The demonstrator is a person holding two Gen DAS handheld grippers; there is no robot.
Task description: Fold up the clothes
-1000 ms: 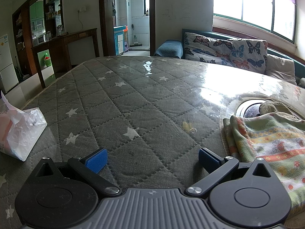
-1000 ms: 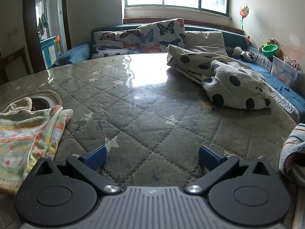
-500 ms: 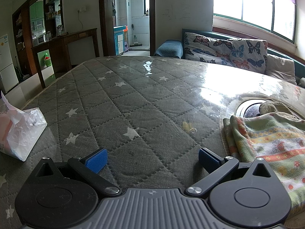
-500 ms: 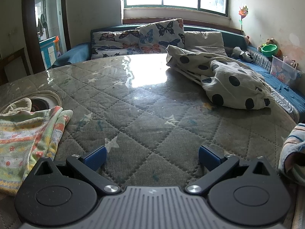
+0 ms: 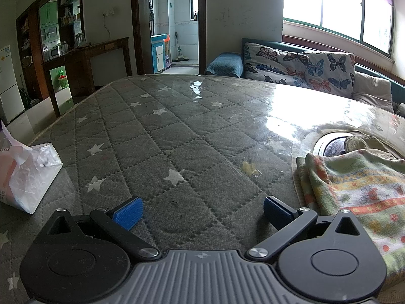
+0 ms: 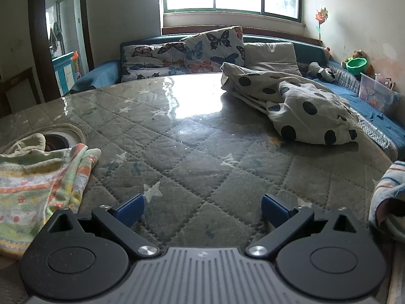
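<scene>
A folded garment with green, orange and white patterned bands (image 5: 354, 185) lies on the quilted star-pattern table cover (image 5: 177, 139), just right of my left gripper (image 5: 201, 210). That gripper is open and holds nothing. The same garment (image 6: 38, 177) shows at the left in the right wrist view. My right gripper (image 6: 202, 209) is open over bare cover, nothing between its fingers. A white garment with black dots (image 6: 298, 103) lies crumpled at the far right of the table. A striped cloth (image 6: 389, 190) sits at the right edge, close to the right gripper.
A white plastic bag (image 5: 27, 174) rests at the table's left edge. A round opening in the cover (image 5: 334, 144) lies behind the patterned garment. A sofa with butterfly cushions (image 6: 187, 50) runs along the far side under the windows. A doorway (image 5: 174, 22) and wooden shelving (image 5: 63, 50) stand beyond.
</scene>
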